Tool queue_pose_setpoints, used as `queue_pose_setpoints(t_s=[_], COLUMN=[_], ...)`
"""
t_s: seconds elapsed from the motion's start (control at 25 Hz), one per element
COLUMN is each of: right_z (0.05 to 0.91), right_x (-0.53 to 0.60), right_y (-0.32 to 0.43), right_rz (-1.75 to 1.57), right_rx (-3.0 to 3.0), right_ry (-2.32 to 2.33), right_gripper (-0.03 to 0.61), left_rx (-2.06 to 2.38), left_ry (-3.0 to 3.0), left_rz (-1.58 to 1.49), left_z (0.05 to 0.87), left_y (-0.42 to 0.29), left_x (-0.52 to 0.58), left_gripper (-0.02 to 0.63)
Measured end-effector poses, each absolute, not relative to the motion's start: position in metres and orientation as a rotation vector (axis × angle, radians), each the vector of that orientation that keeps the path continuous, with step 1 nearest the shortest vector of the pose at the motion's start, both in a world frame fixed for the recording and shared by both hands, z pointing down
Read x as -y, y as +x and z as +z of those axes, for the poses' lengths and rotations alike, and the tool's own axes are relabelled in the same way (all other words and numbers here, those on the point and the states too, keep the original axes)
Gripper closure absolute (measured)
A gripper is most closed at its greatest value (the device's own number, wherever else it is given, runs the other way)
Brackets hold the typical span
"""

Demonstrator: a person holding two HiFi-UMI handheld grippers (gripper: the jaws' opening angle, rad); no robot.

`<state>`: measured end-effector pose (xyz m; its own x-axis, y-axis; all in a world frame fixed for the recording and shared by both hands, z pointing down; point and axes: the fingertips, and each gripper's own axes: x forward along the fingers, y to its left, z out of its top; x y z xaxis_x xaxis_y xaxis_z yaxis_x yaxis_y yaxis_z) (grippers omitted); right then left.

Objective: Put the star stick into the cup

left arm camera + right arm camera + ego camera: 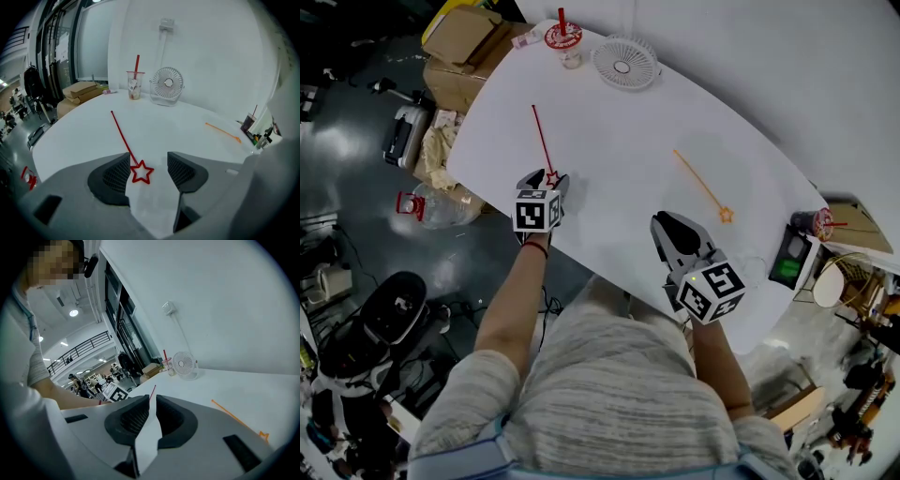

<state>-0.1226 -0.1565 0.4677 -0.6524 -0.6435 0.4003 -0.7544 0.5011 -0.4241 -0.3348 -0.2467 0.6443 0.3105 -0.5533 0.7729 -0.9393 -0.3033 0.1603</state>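
Observation:
A red star stick (543,141) lies flat on the white table (628,131), its star end (141,172) towards me. My left gripper (546,180) is down at the table with its jaws open on either side of the star (147,161), and the pads do not touch it. A clear cup (567,42) with a red straw stands at the far end (134,86). My right gripper (670,225) hovers at the near right, its jaws (152,401) almost together with nothing between them.
An orange star stick (701,187) lies to the right (224,131). A small white fan (624,62) stands beside the cup. Another dark cup (814,223) and a green-lit device (787,258) sit at the table's right end. Cardboard boxes (464,42) lie beyond the left edge.

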Motion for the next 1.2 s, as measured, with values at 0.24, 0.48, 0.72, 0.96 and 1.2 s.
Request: queue_pose_setpoints(t_s=[0.24, 0.48, 0.72, 0.96, 1.2], right_z=[0.471, 0.473, 0.475, 0.474, 0.474], right_x=[0.161, 0.163, 0.164, 0.164, 0.16], right_y=[-0.118, -0.117, -0.113, -0.108, -0.106], right_rz=[0.867, 0.881, 0.892, 0.892, 0.889], right_rx=[2.543, 2.533, 2.521, 2.52, 2.512], right_ry=[1.214, 1.213, 1.227, 1.245, 1.261], right_gripper=[0.568, 0.568, 0.568, 0.568, 0.568], left_rx=[1.322, 1.343, 1.349, 1.377, 1.379], left_ry=[1.919, 1.865, 1.841, 1.825, 1.824], left_rz=[0.859, 0.916, 0.929, 0.909, 0.904], left_z=[0.66, 0.675, 0.68, 0.678, 0.679], left_y=[-0.337, -0.344, -0.346, -0.344, -0.342], left_x=[0.246, 0.249, 0.25, 0.246, 0.245], left_gripper=[0.371, 0.371, 0.371, 0.388, 0.417])
